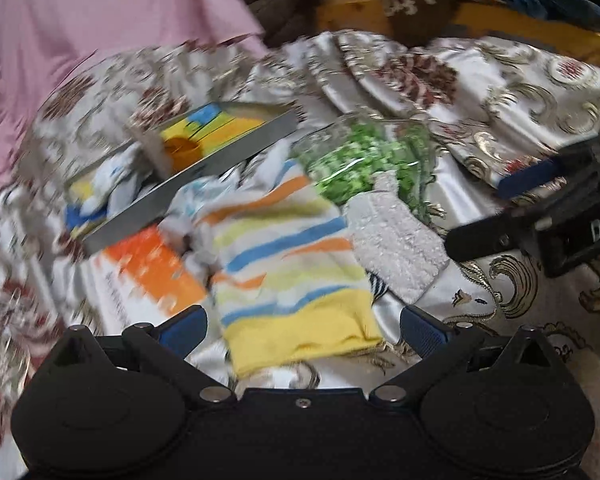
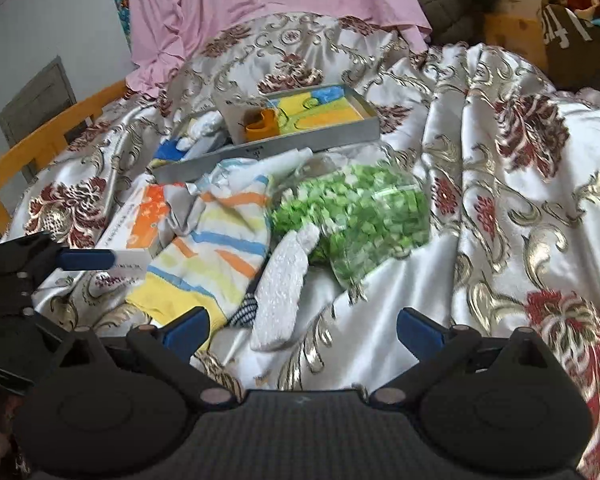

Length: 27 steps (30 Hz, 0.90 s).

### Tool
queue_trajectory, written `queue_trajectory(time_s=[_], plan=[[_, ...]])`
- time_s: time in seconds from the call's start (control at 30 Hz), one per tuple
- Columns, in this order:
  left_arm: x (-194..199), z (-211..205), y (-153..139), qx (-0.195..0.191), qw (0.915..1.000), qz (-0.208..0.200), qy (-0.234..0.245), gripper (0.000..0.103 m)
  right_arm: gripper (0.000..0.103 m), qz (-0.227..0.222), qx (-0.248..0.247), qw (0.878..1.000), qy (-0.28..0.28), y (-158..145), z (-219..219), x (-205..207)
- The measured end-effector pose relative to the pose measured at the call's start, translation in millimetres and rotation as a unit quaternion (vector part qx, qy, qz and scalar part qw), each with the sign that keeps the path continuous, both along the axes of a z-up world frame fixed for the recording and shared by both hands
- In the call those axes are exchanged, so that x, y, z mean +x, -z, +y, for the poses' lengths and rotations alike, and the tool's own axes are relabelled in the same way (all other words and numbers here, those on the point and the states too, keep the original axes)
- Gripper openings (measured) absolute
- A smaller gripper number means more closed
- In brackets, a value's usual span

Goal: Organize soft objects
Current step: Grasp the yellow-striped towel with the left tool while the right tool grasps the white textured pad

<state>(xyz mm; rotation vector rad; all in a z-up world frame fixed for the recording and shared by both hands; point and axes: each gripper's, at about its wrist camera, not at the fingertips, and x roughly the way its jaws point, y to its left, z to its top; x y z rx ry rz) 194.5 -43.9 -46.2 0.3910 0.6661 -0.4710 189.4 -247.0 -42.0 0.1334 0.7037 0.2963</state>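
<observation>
Left wrist view: my left gripper [image 1: 302,326] hangs with fingers spread and empty over the striped sock [image 1: 288,264], its long axis running away from me, yellow cuff nearest. Right gripper [image 2: 302,328] is likewise spread, above the white sock [image 2: 280,292] on the bedspread [image 2: 520,200].

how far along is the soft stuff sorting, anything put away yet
Early. The grey tray already holds some cloths, though I can't tell who put them there. Nothing is in hand: the left gripper and right gripper are both open and empty. Left on the bedspread: the striped towel, white fuzzy cloth and bag of green pieces.
</observation>
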Motion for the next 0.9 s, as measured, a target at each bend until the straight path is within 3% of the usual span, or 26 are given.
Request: queue_trajectory(time_s=[0.17, 0.3, 0.67, 0.9], plan=[[12, -8, 7, -0.009, 0.9988, 0.004, 0.047, 0.102, 0.097, 0.010, 0.049, 0.998, -0.026, 1, -7, 15], [23, -12, 18, -0.006, 0.9975, 0.026, 0.066, 0.102, 0.090, 0.017, 0.056, 0.997, -0.044, 5, -3, 21], [49, 0, 31, -0.023, 0.9976, 0.058, 0.029, 0.097, 0.085, 0.036, 0.058, 0.996, -0.050, 21, 3, 35], [50, 4, 30, -0.030, 0.9979, 0.052, 0.024, 0.091, 0.072, 0.035, 0.057, 0.997, -0.045, 22, 3, 35]])
